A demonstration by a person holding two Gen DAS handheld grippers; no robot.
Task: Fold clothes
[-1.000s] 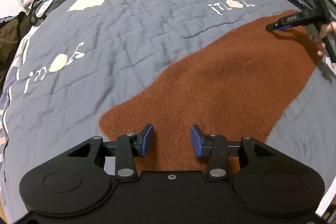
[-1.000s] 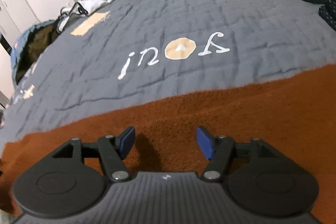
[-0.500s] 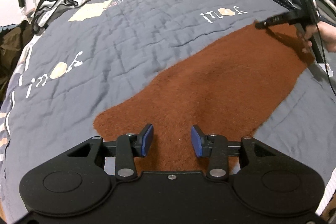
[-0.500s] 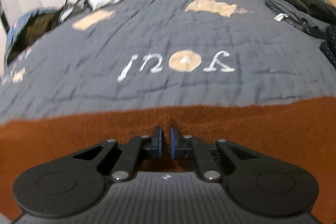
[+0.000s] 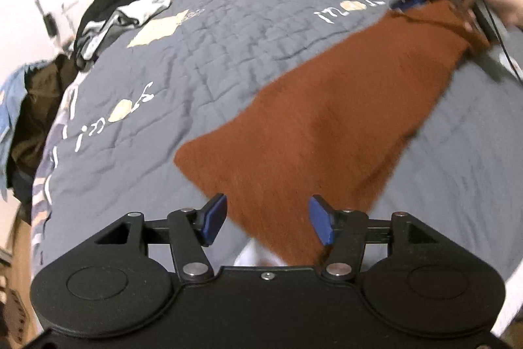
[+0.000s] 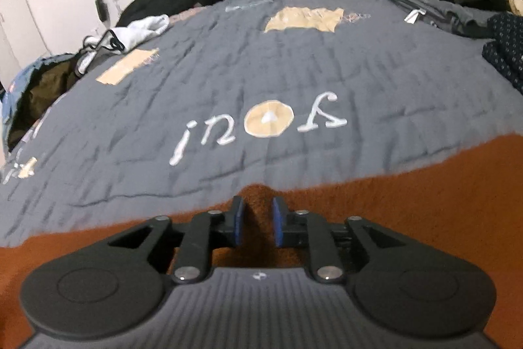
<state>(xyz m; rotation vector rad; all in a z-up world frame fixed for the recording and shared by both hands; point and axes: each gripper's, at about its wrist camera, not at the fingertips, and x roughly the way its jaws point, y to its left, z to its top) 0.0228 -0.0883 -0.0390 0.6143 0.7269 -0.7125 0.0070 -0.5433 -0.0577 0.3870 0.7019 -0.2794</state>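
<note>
Fuzzy matt rust cloth (image 5: 320,120); quilted grey bedspread (image 6: 228,80).

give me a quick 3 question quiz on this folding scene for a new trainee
1. True or false: the right gripper has its fingers closed on a pinch of the rust-brown cloth.
2. Multiple choice: the left gripper is A) clamped on the cloth, B) open with the cloth's near end between its fingers, C) holding a sock.
3. Short answer: what does the cloth lie on?

Key
1. True: a small ridge of cloth sits between the blue pads.
2. B: the fingers stand wide apart and grip nothing.
3. A grey quilted bedspread with white lettering.
</note>
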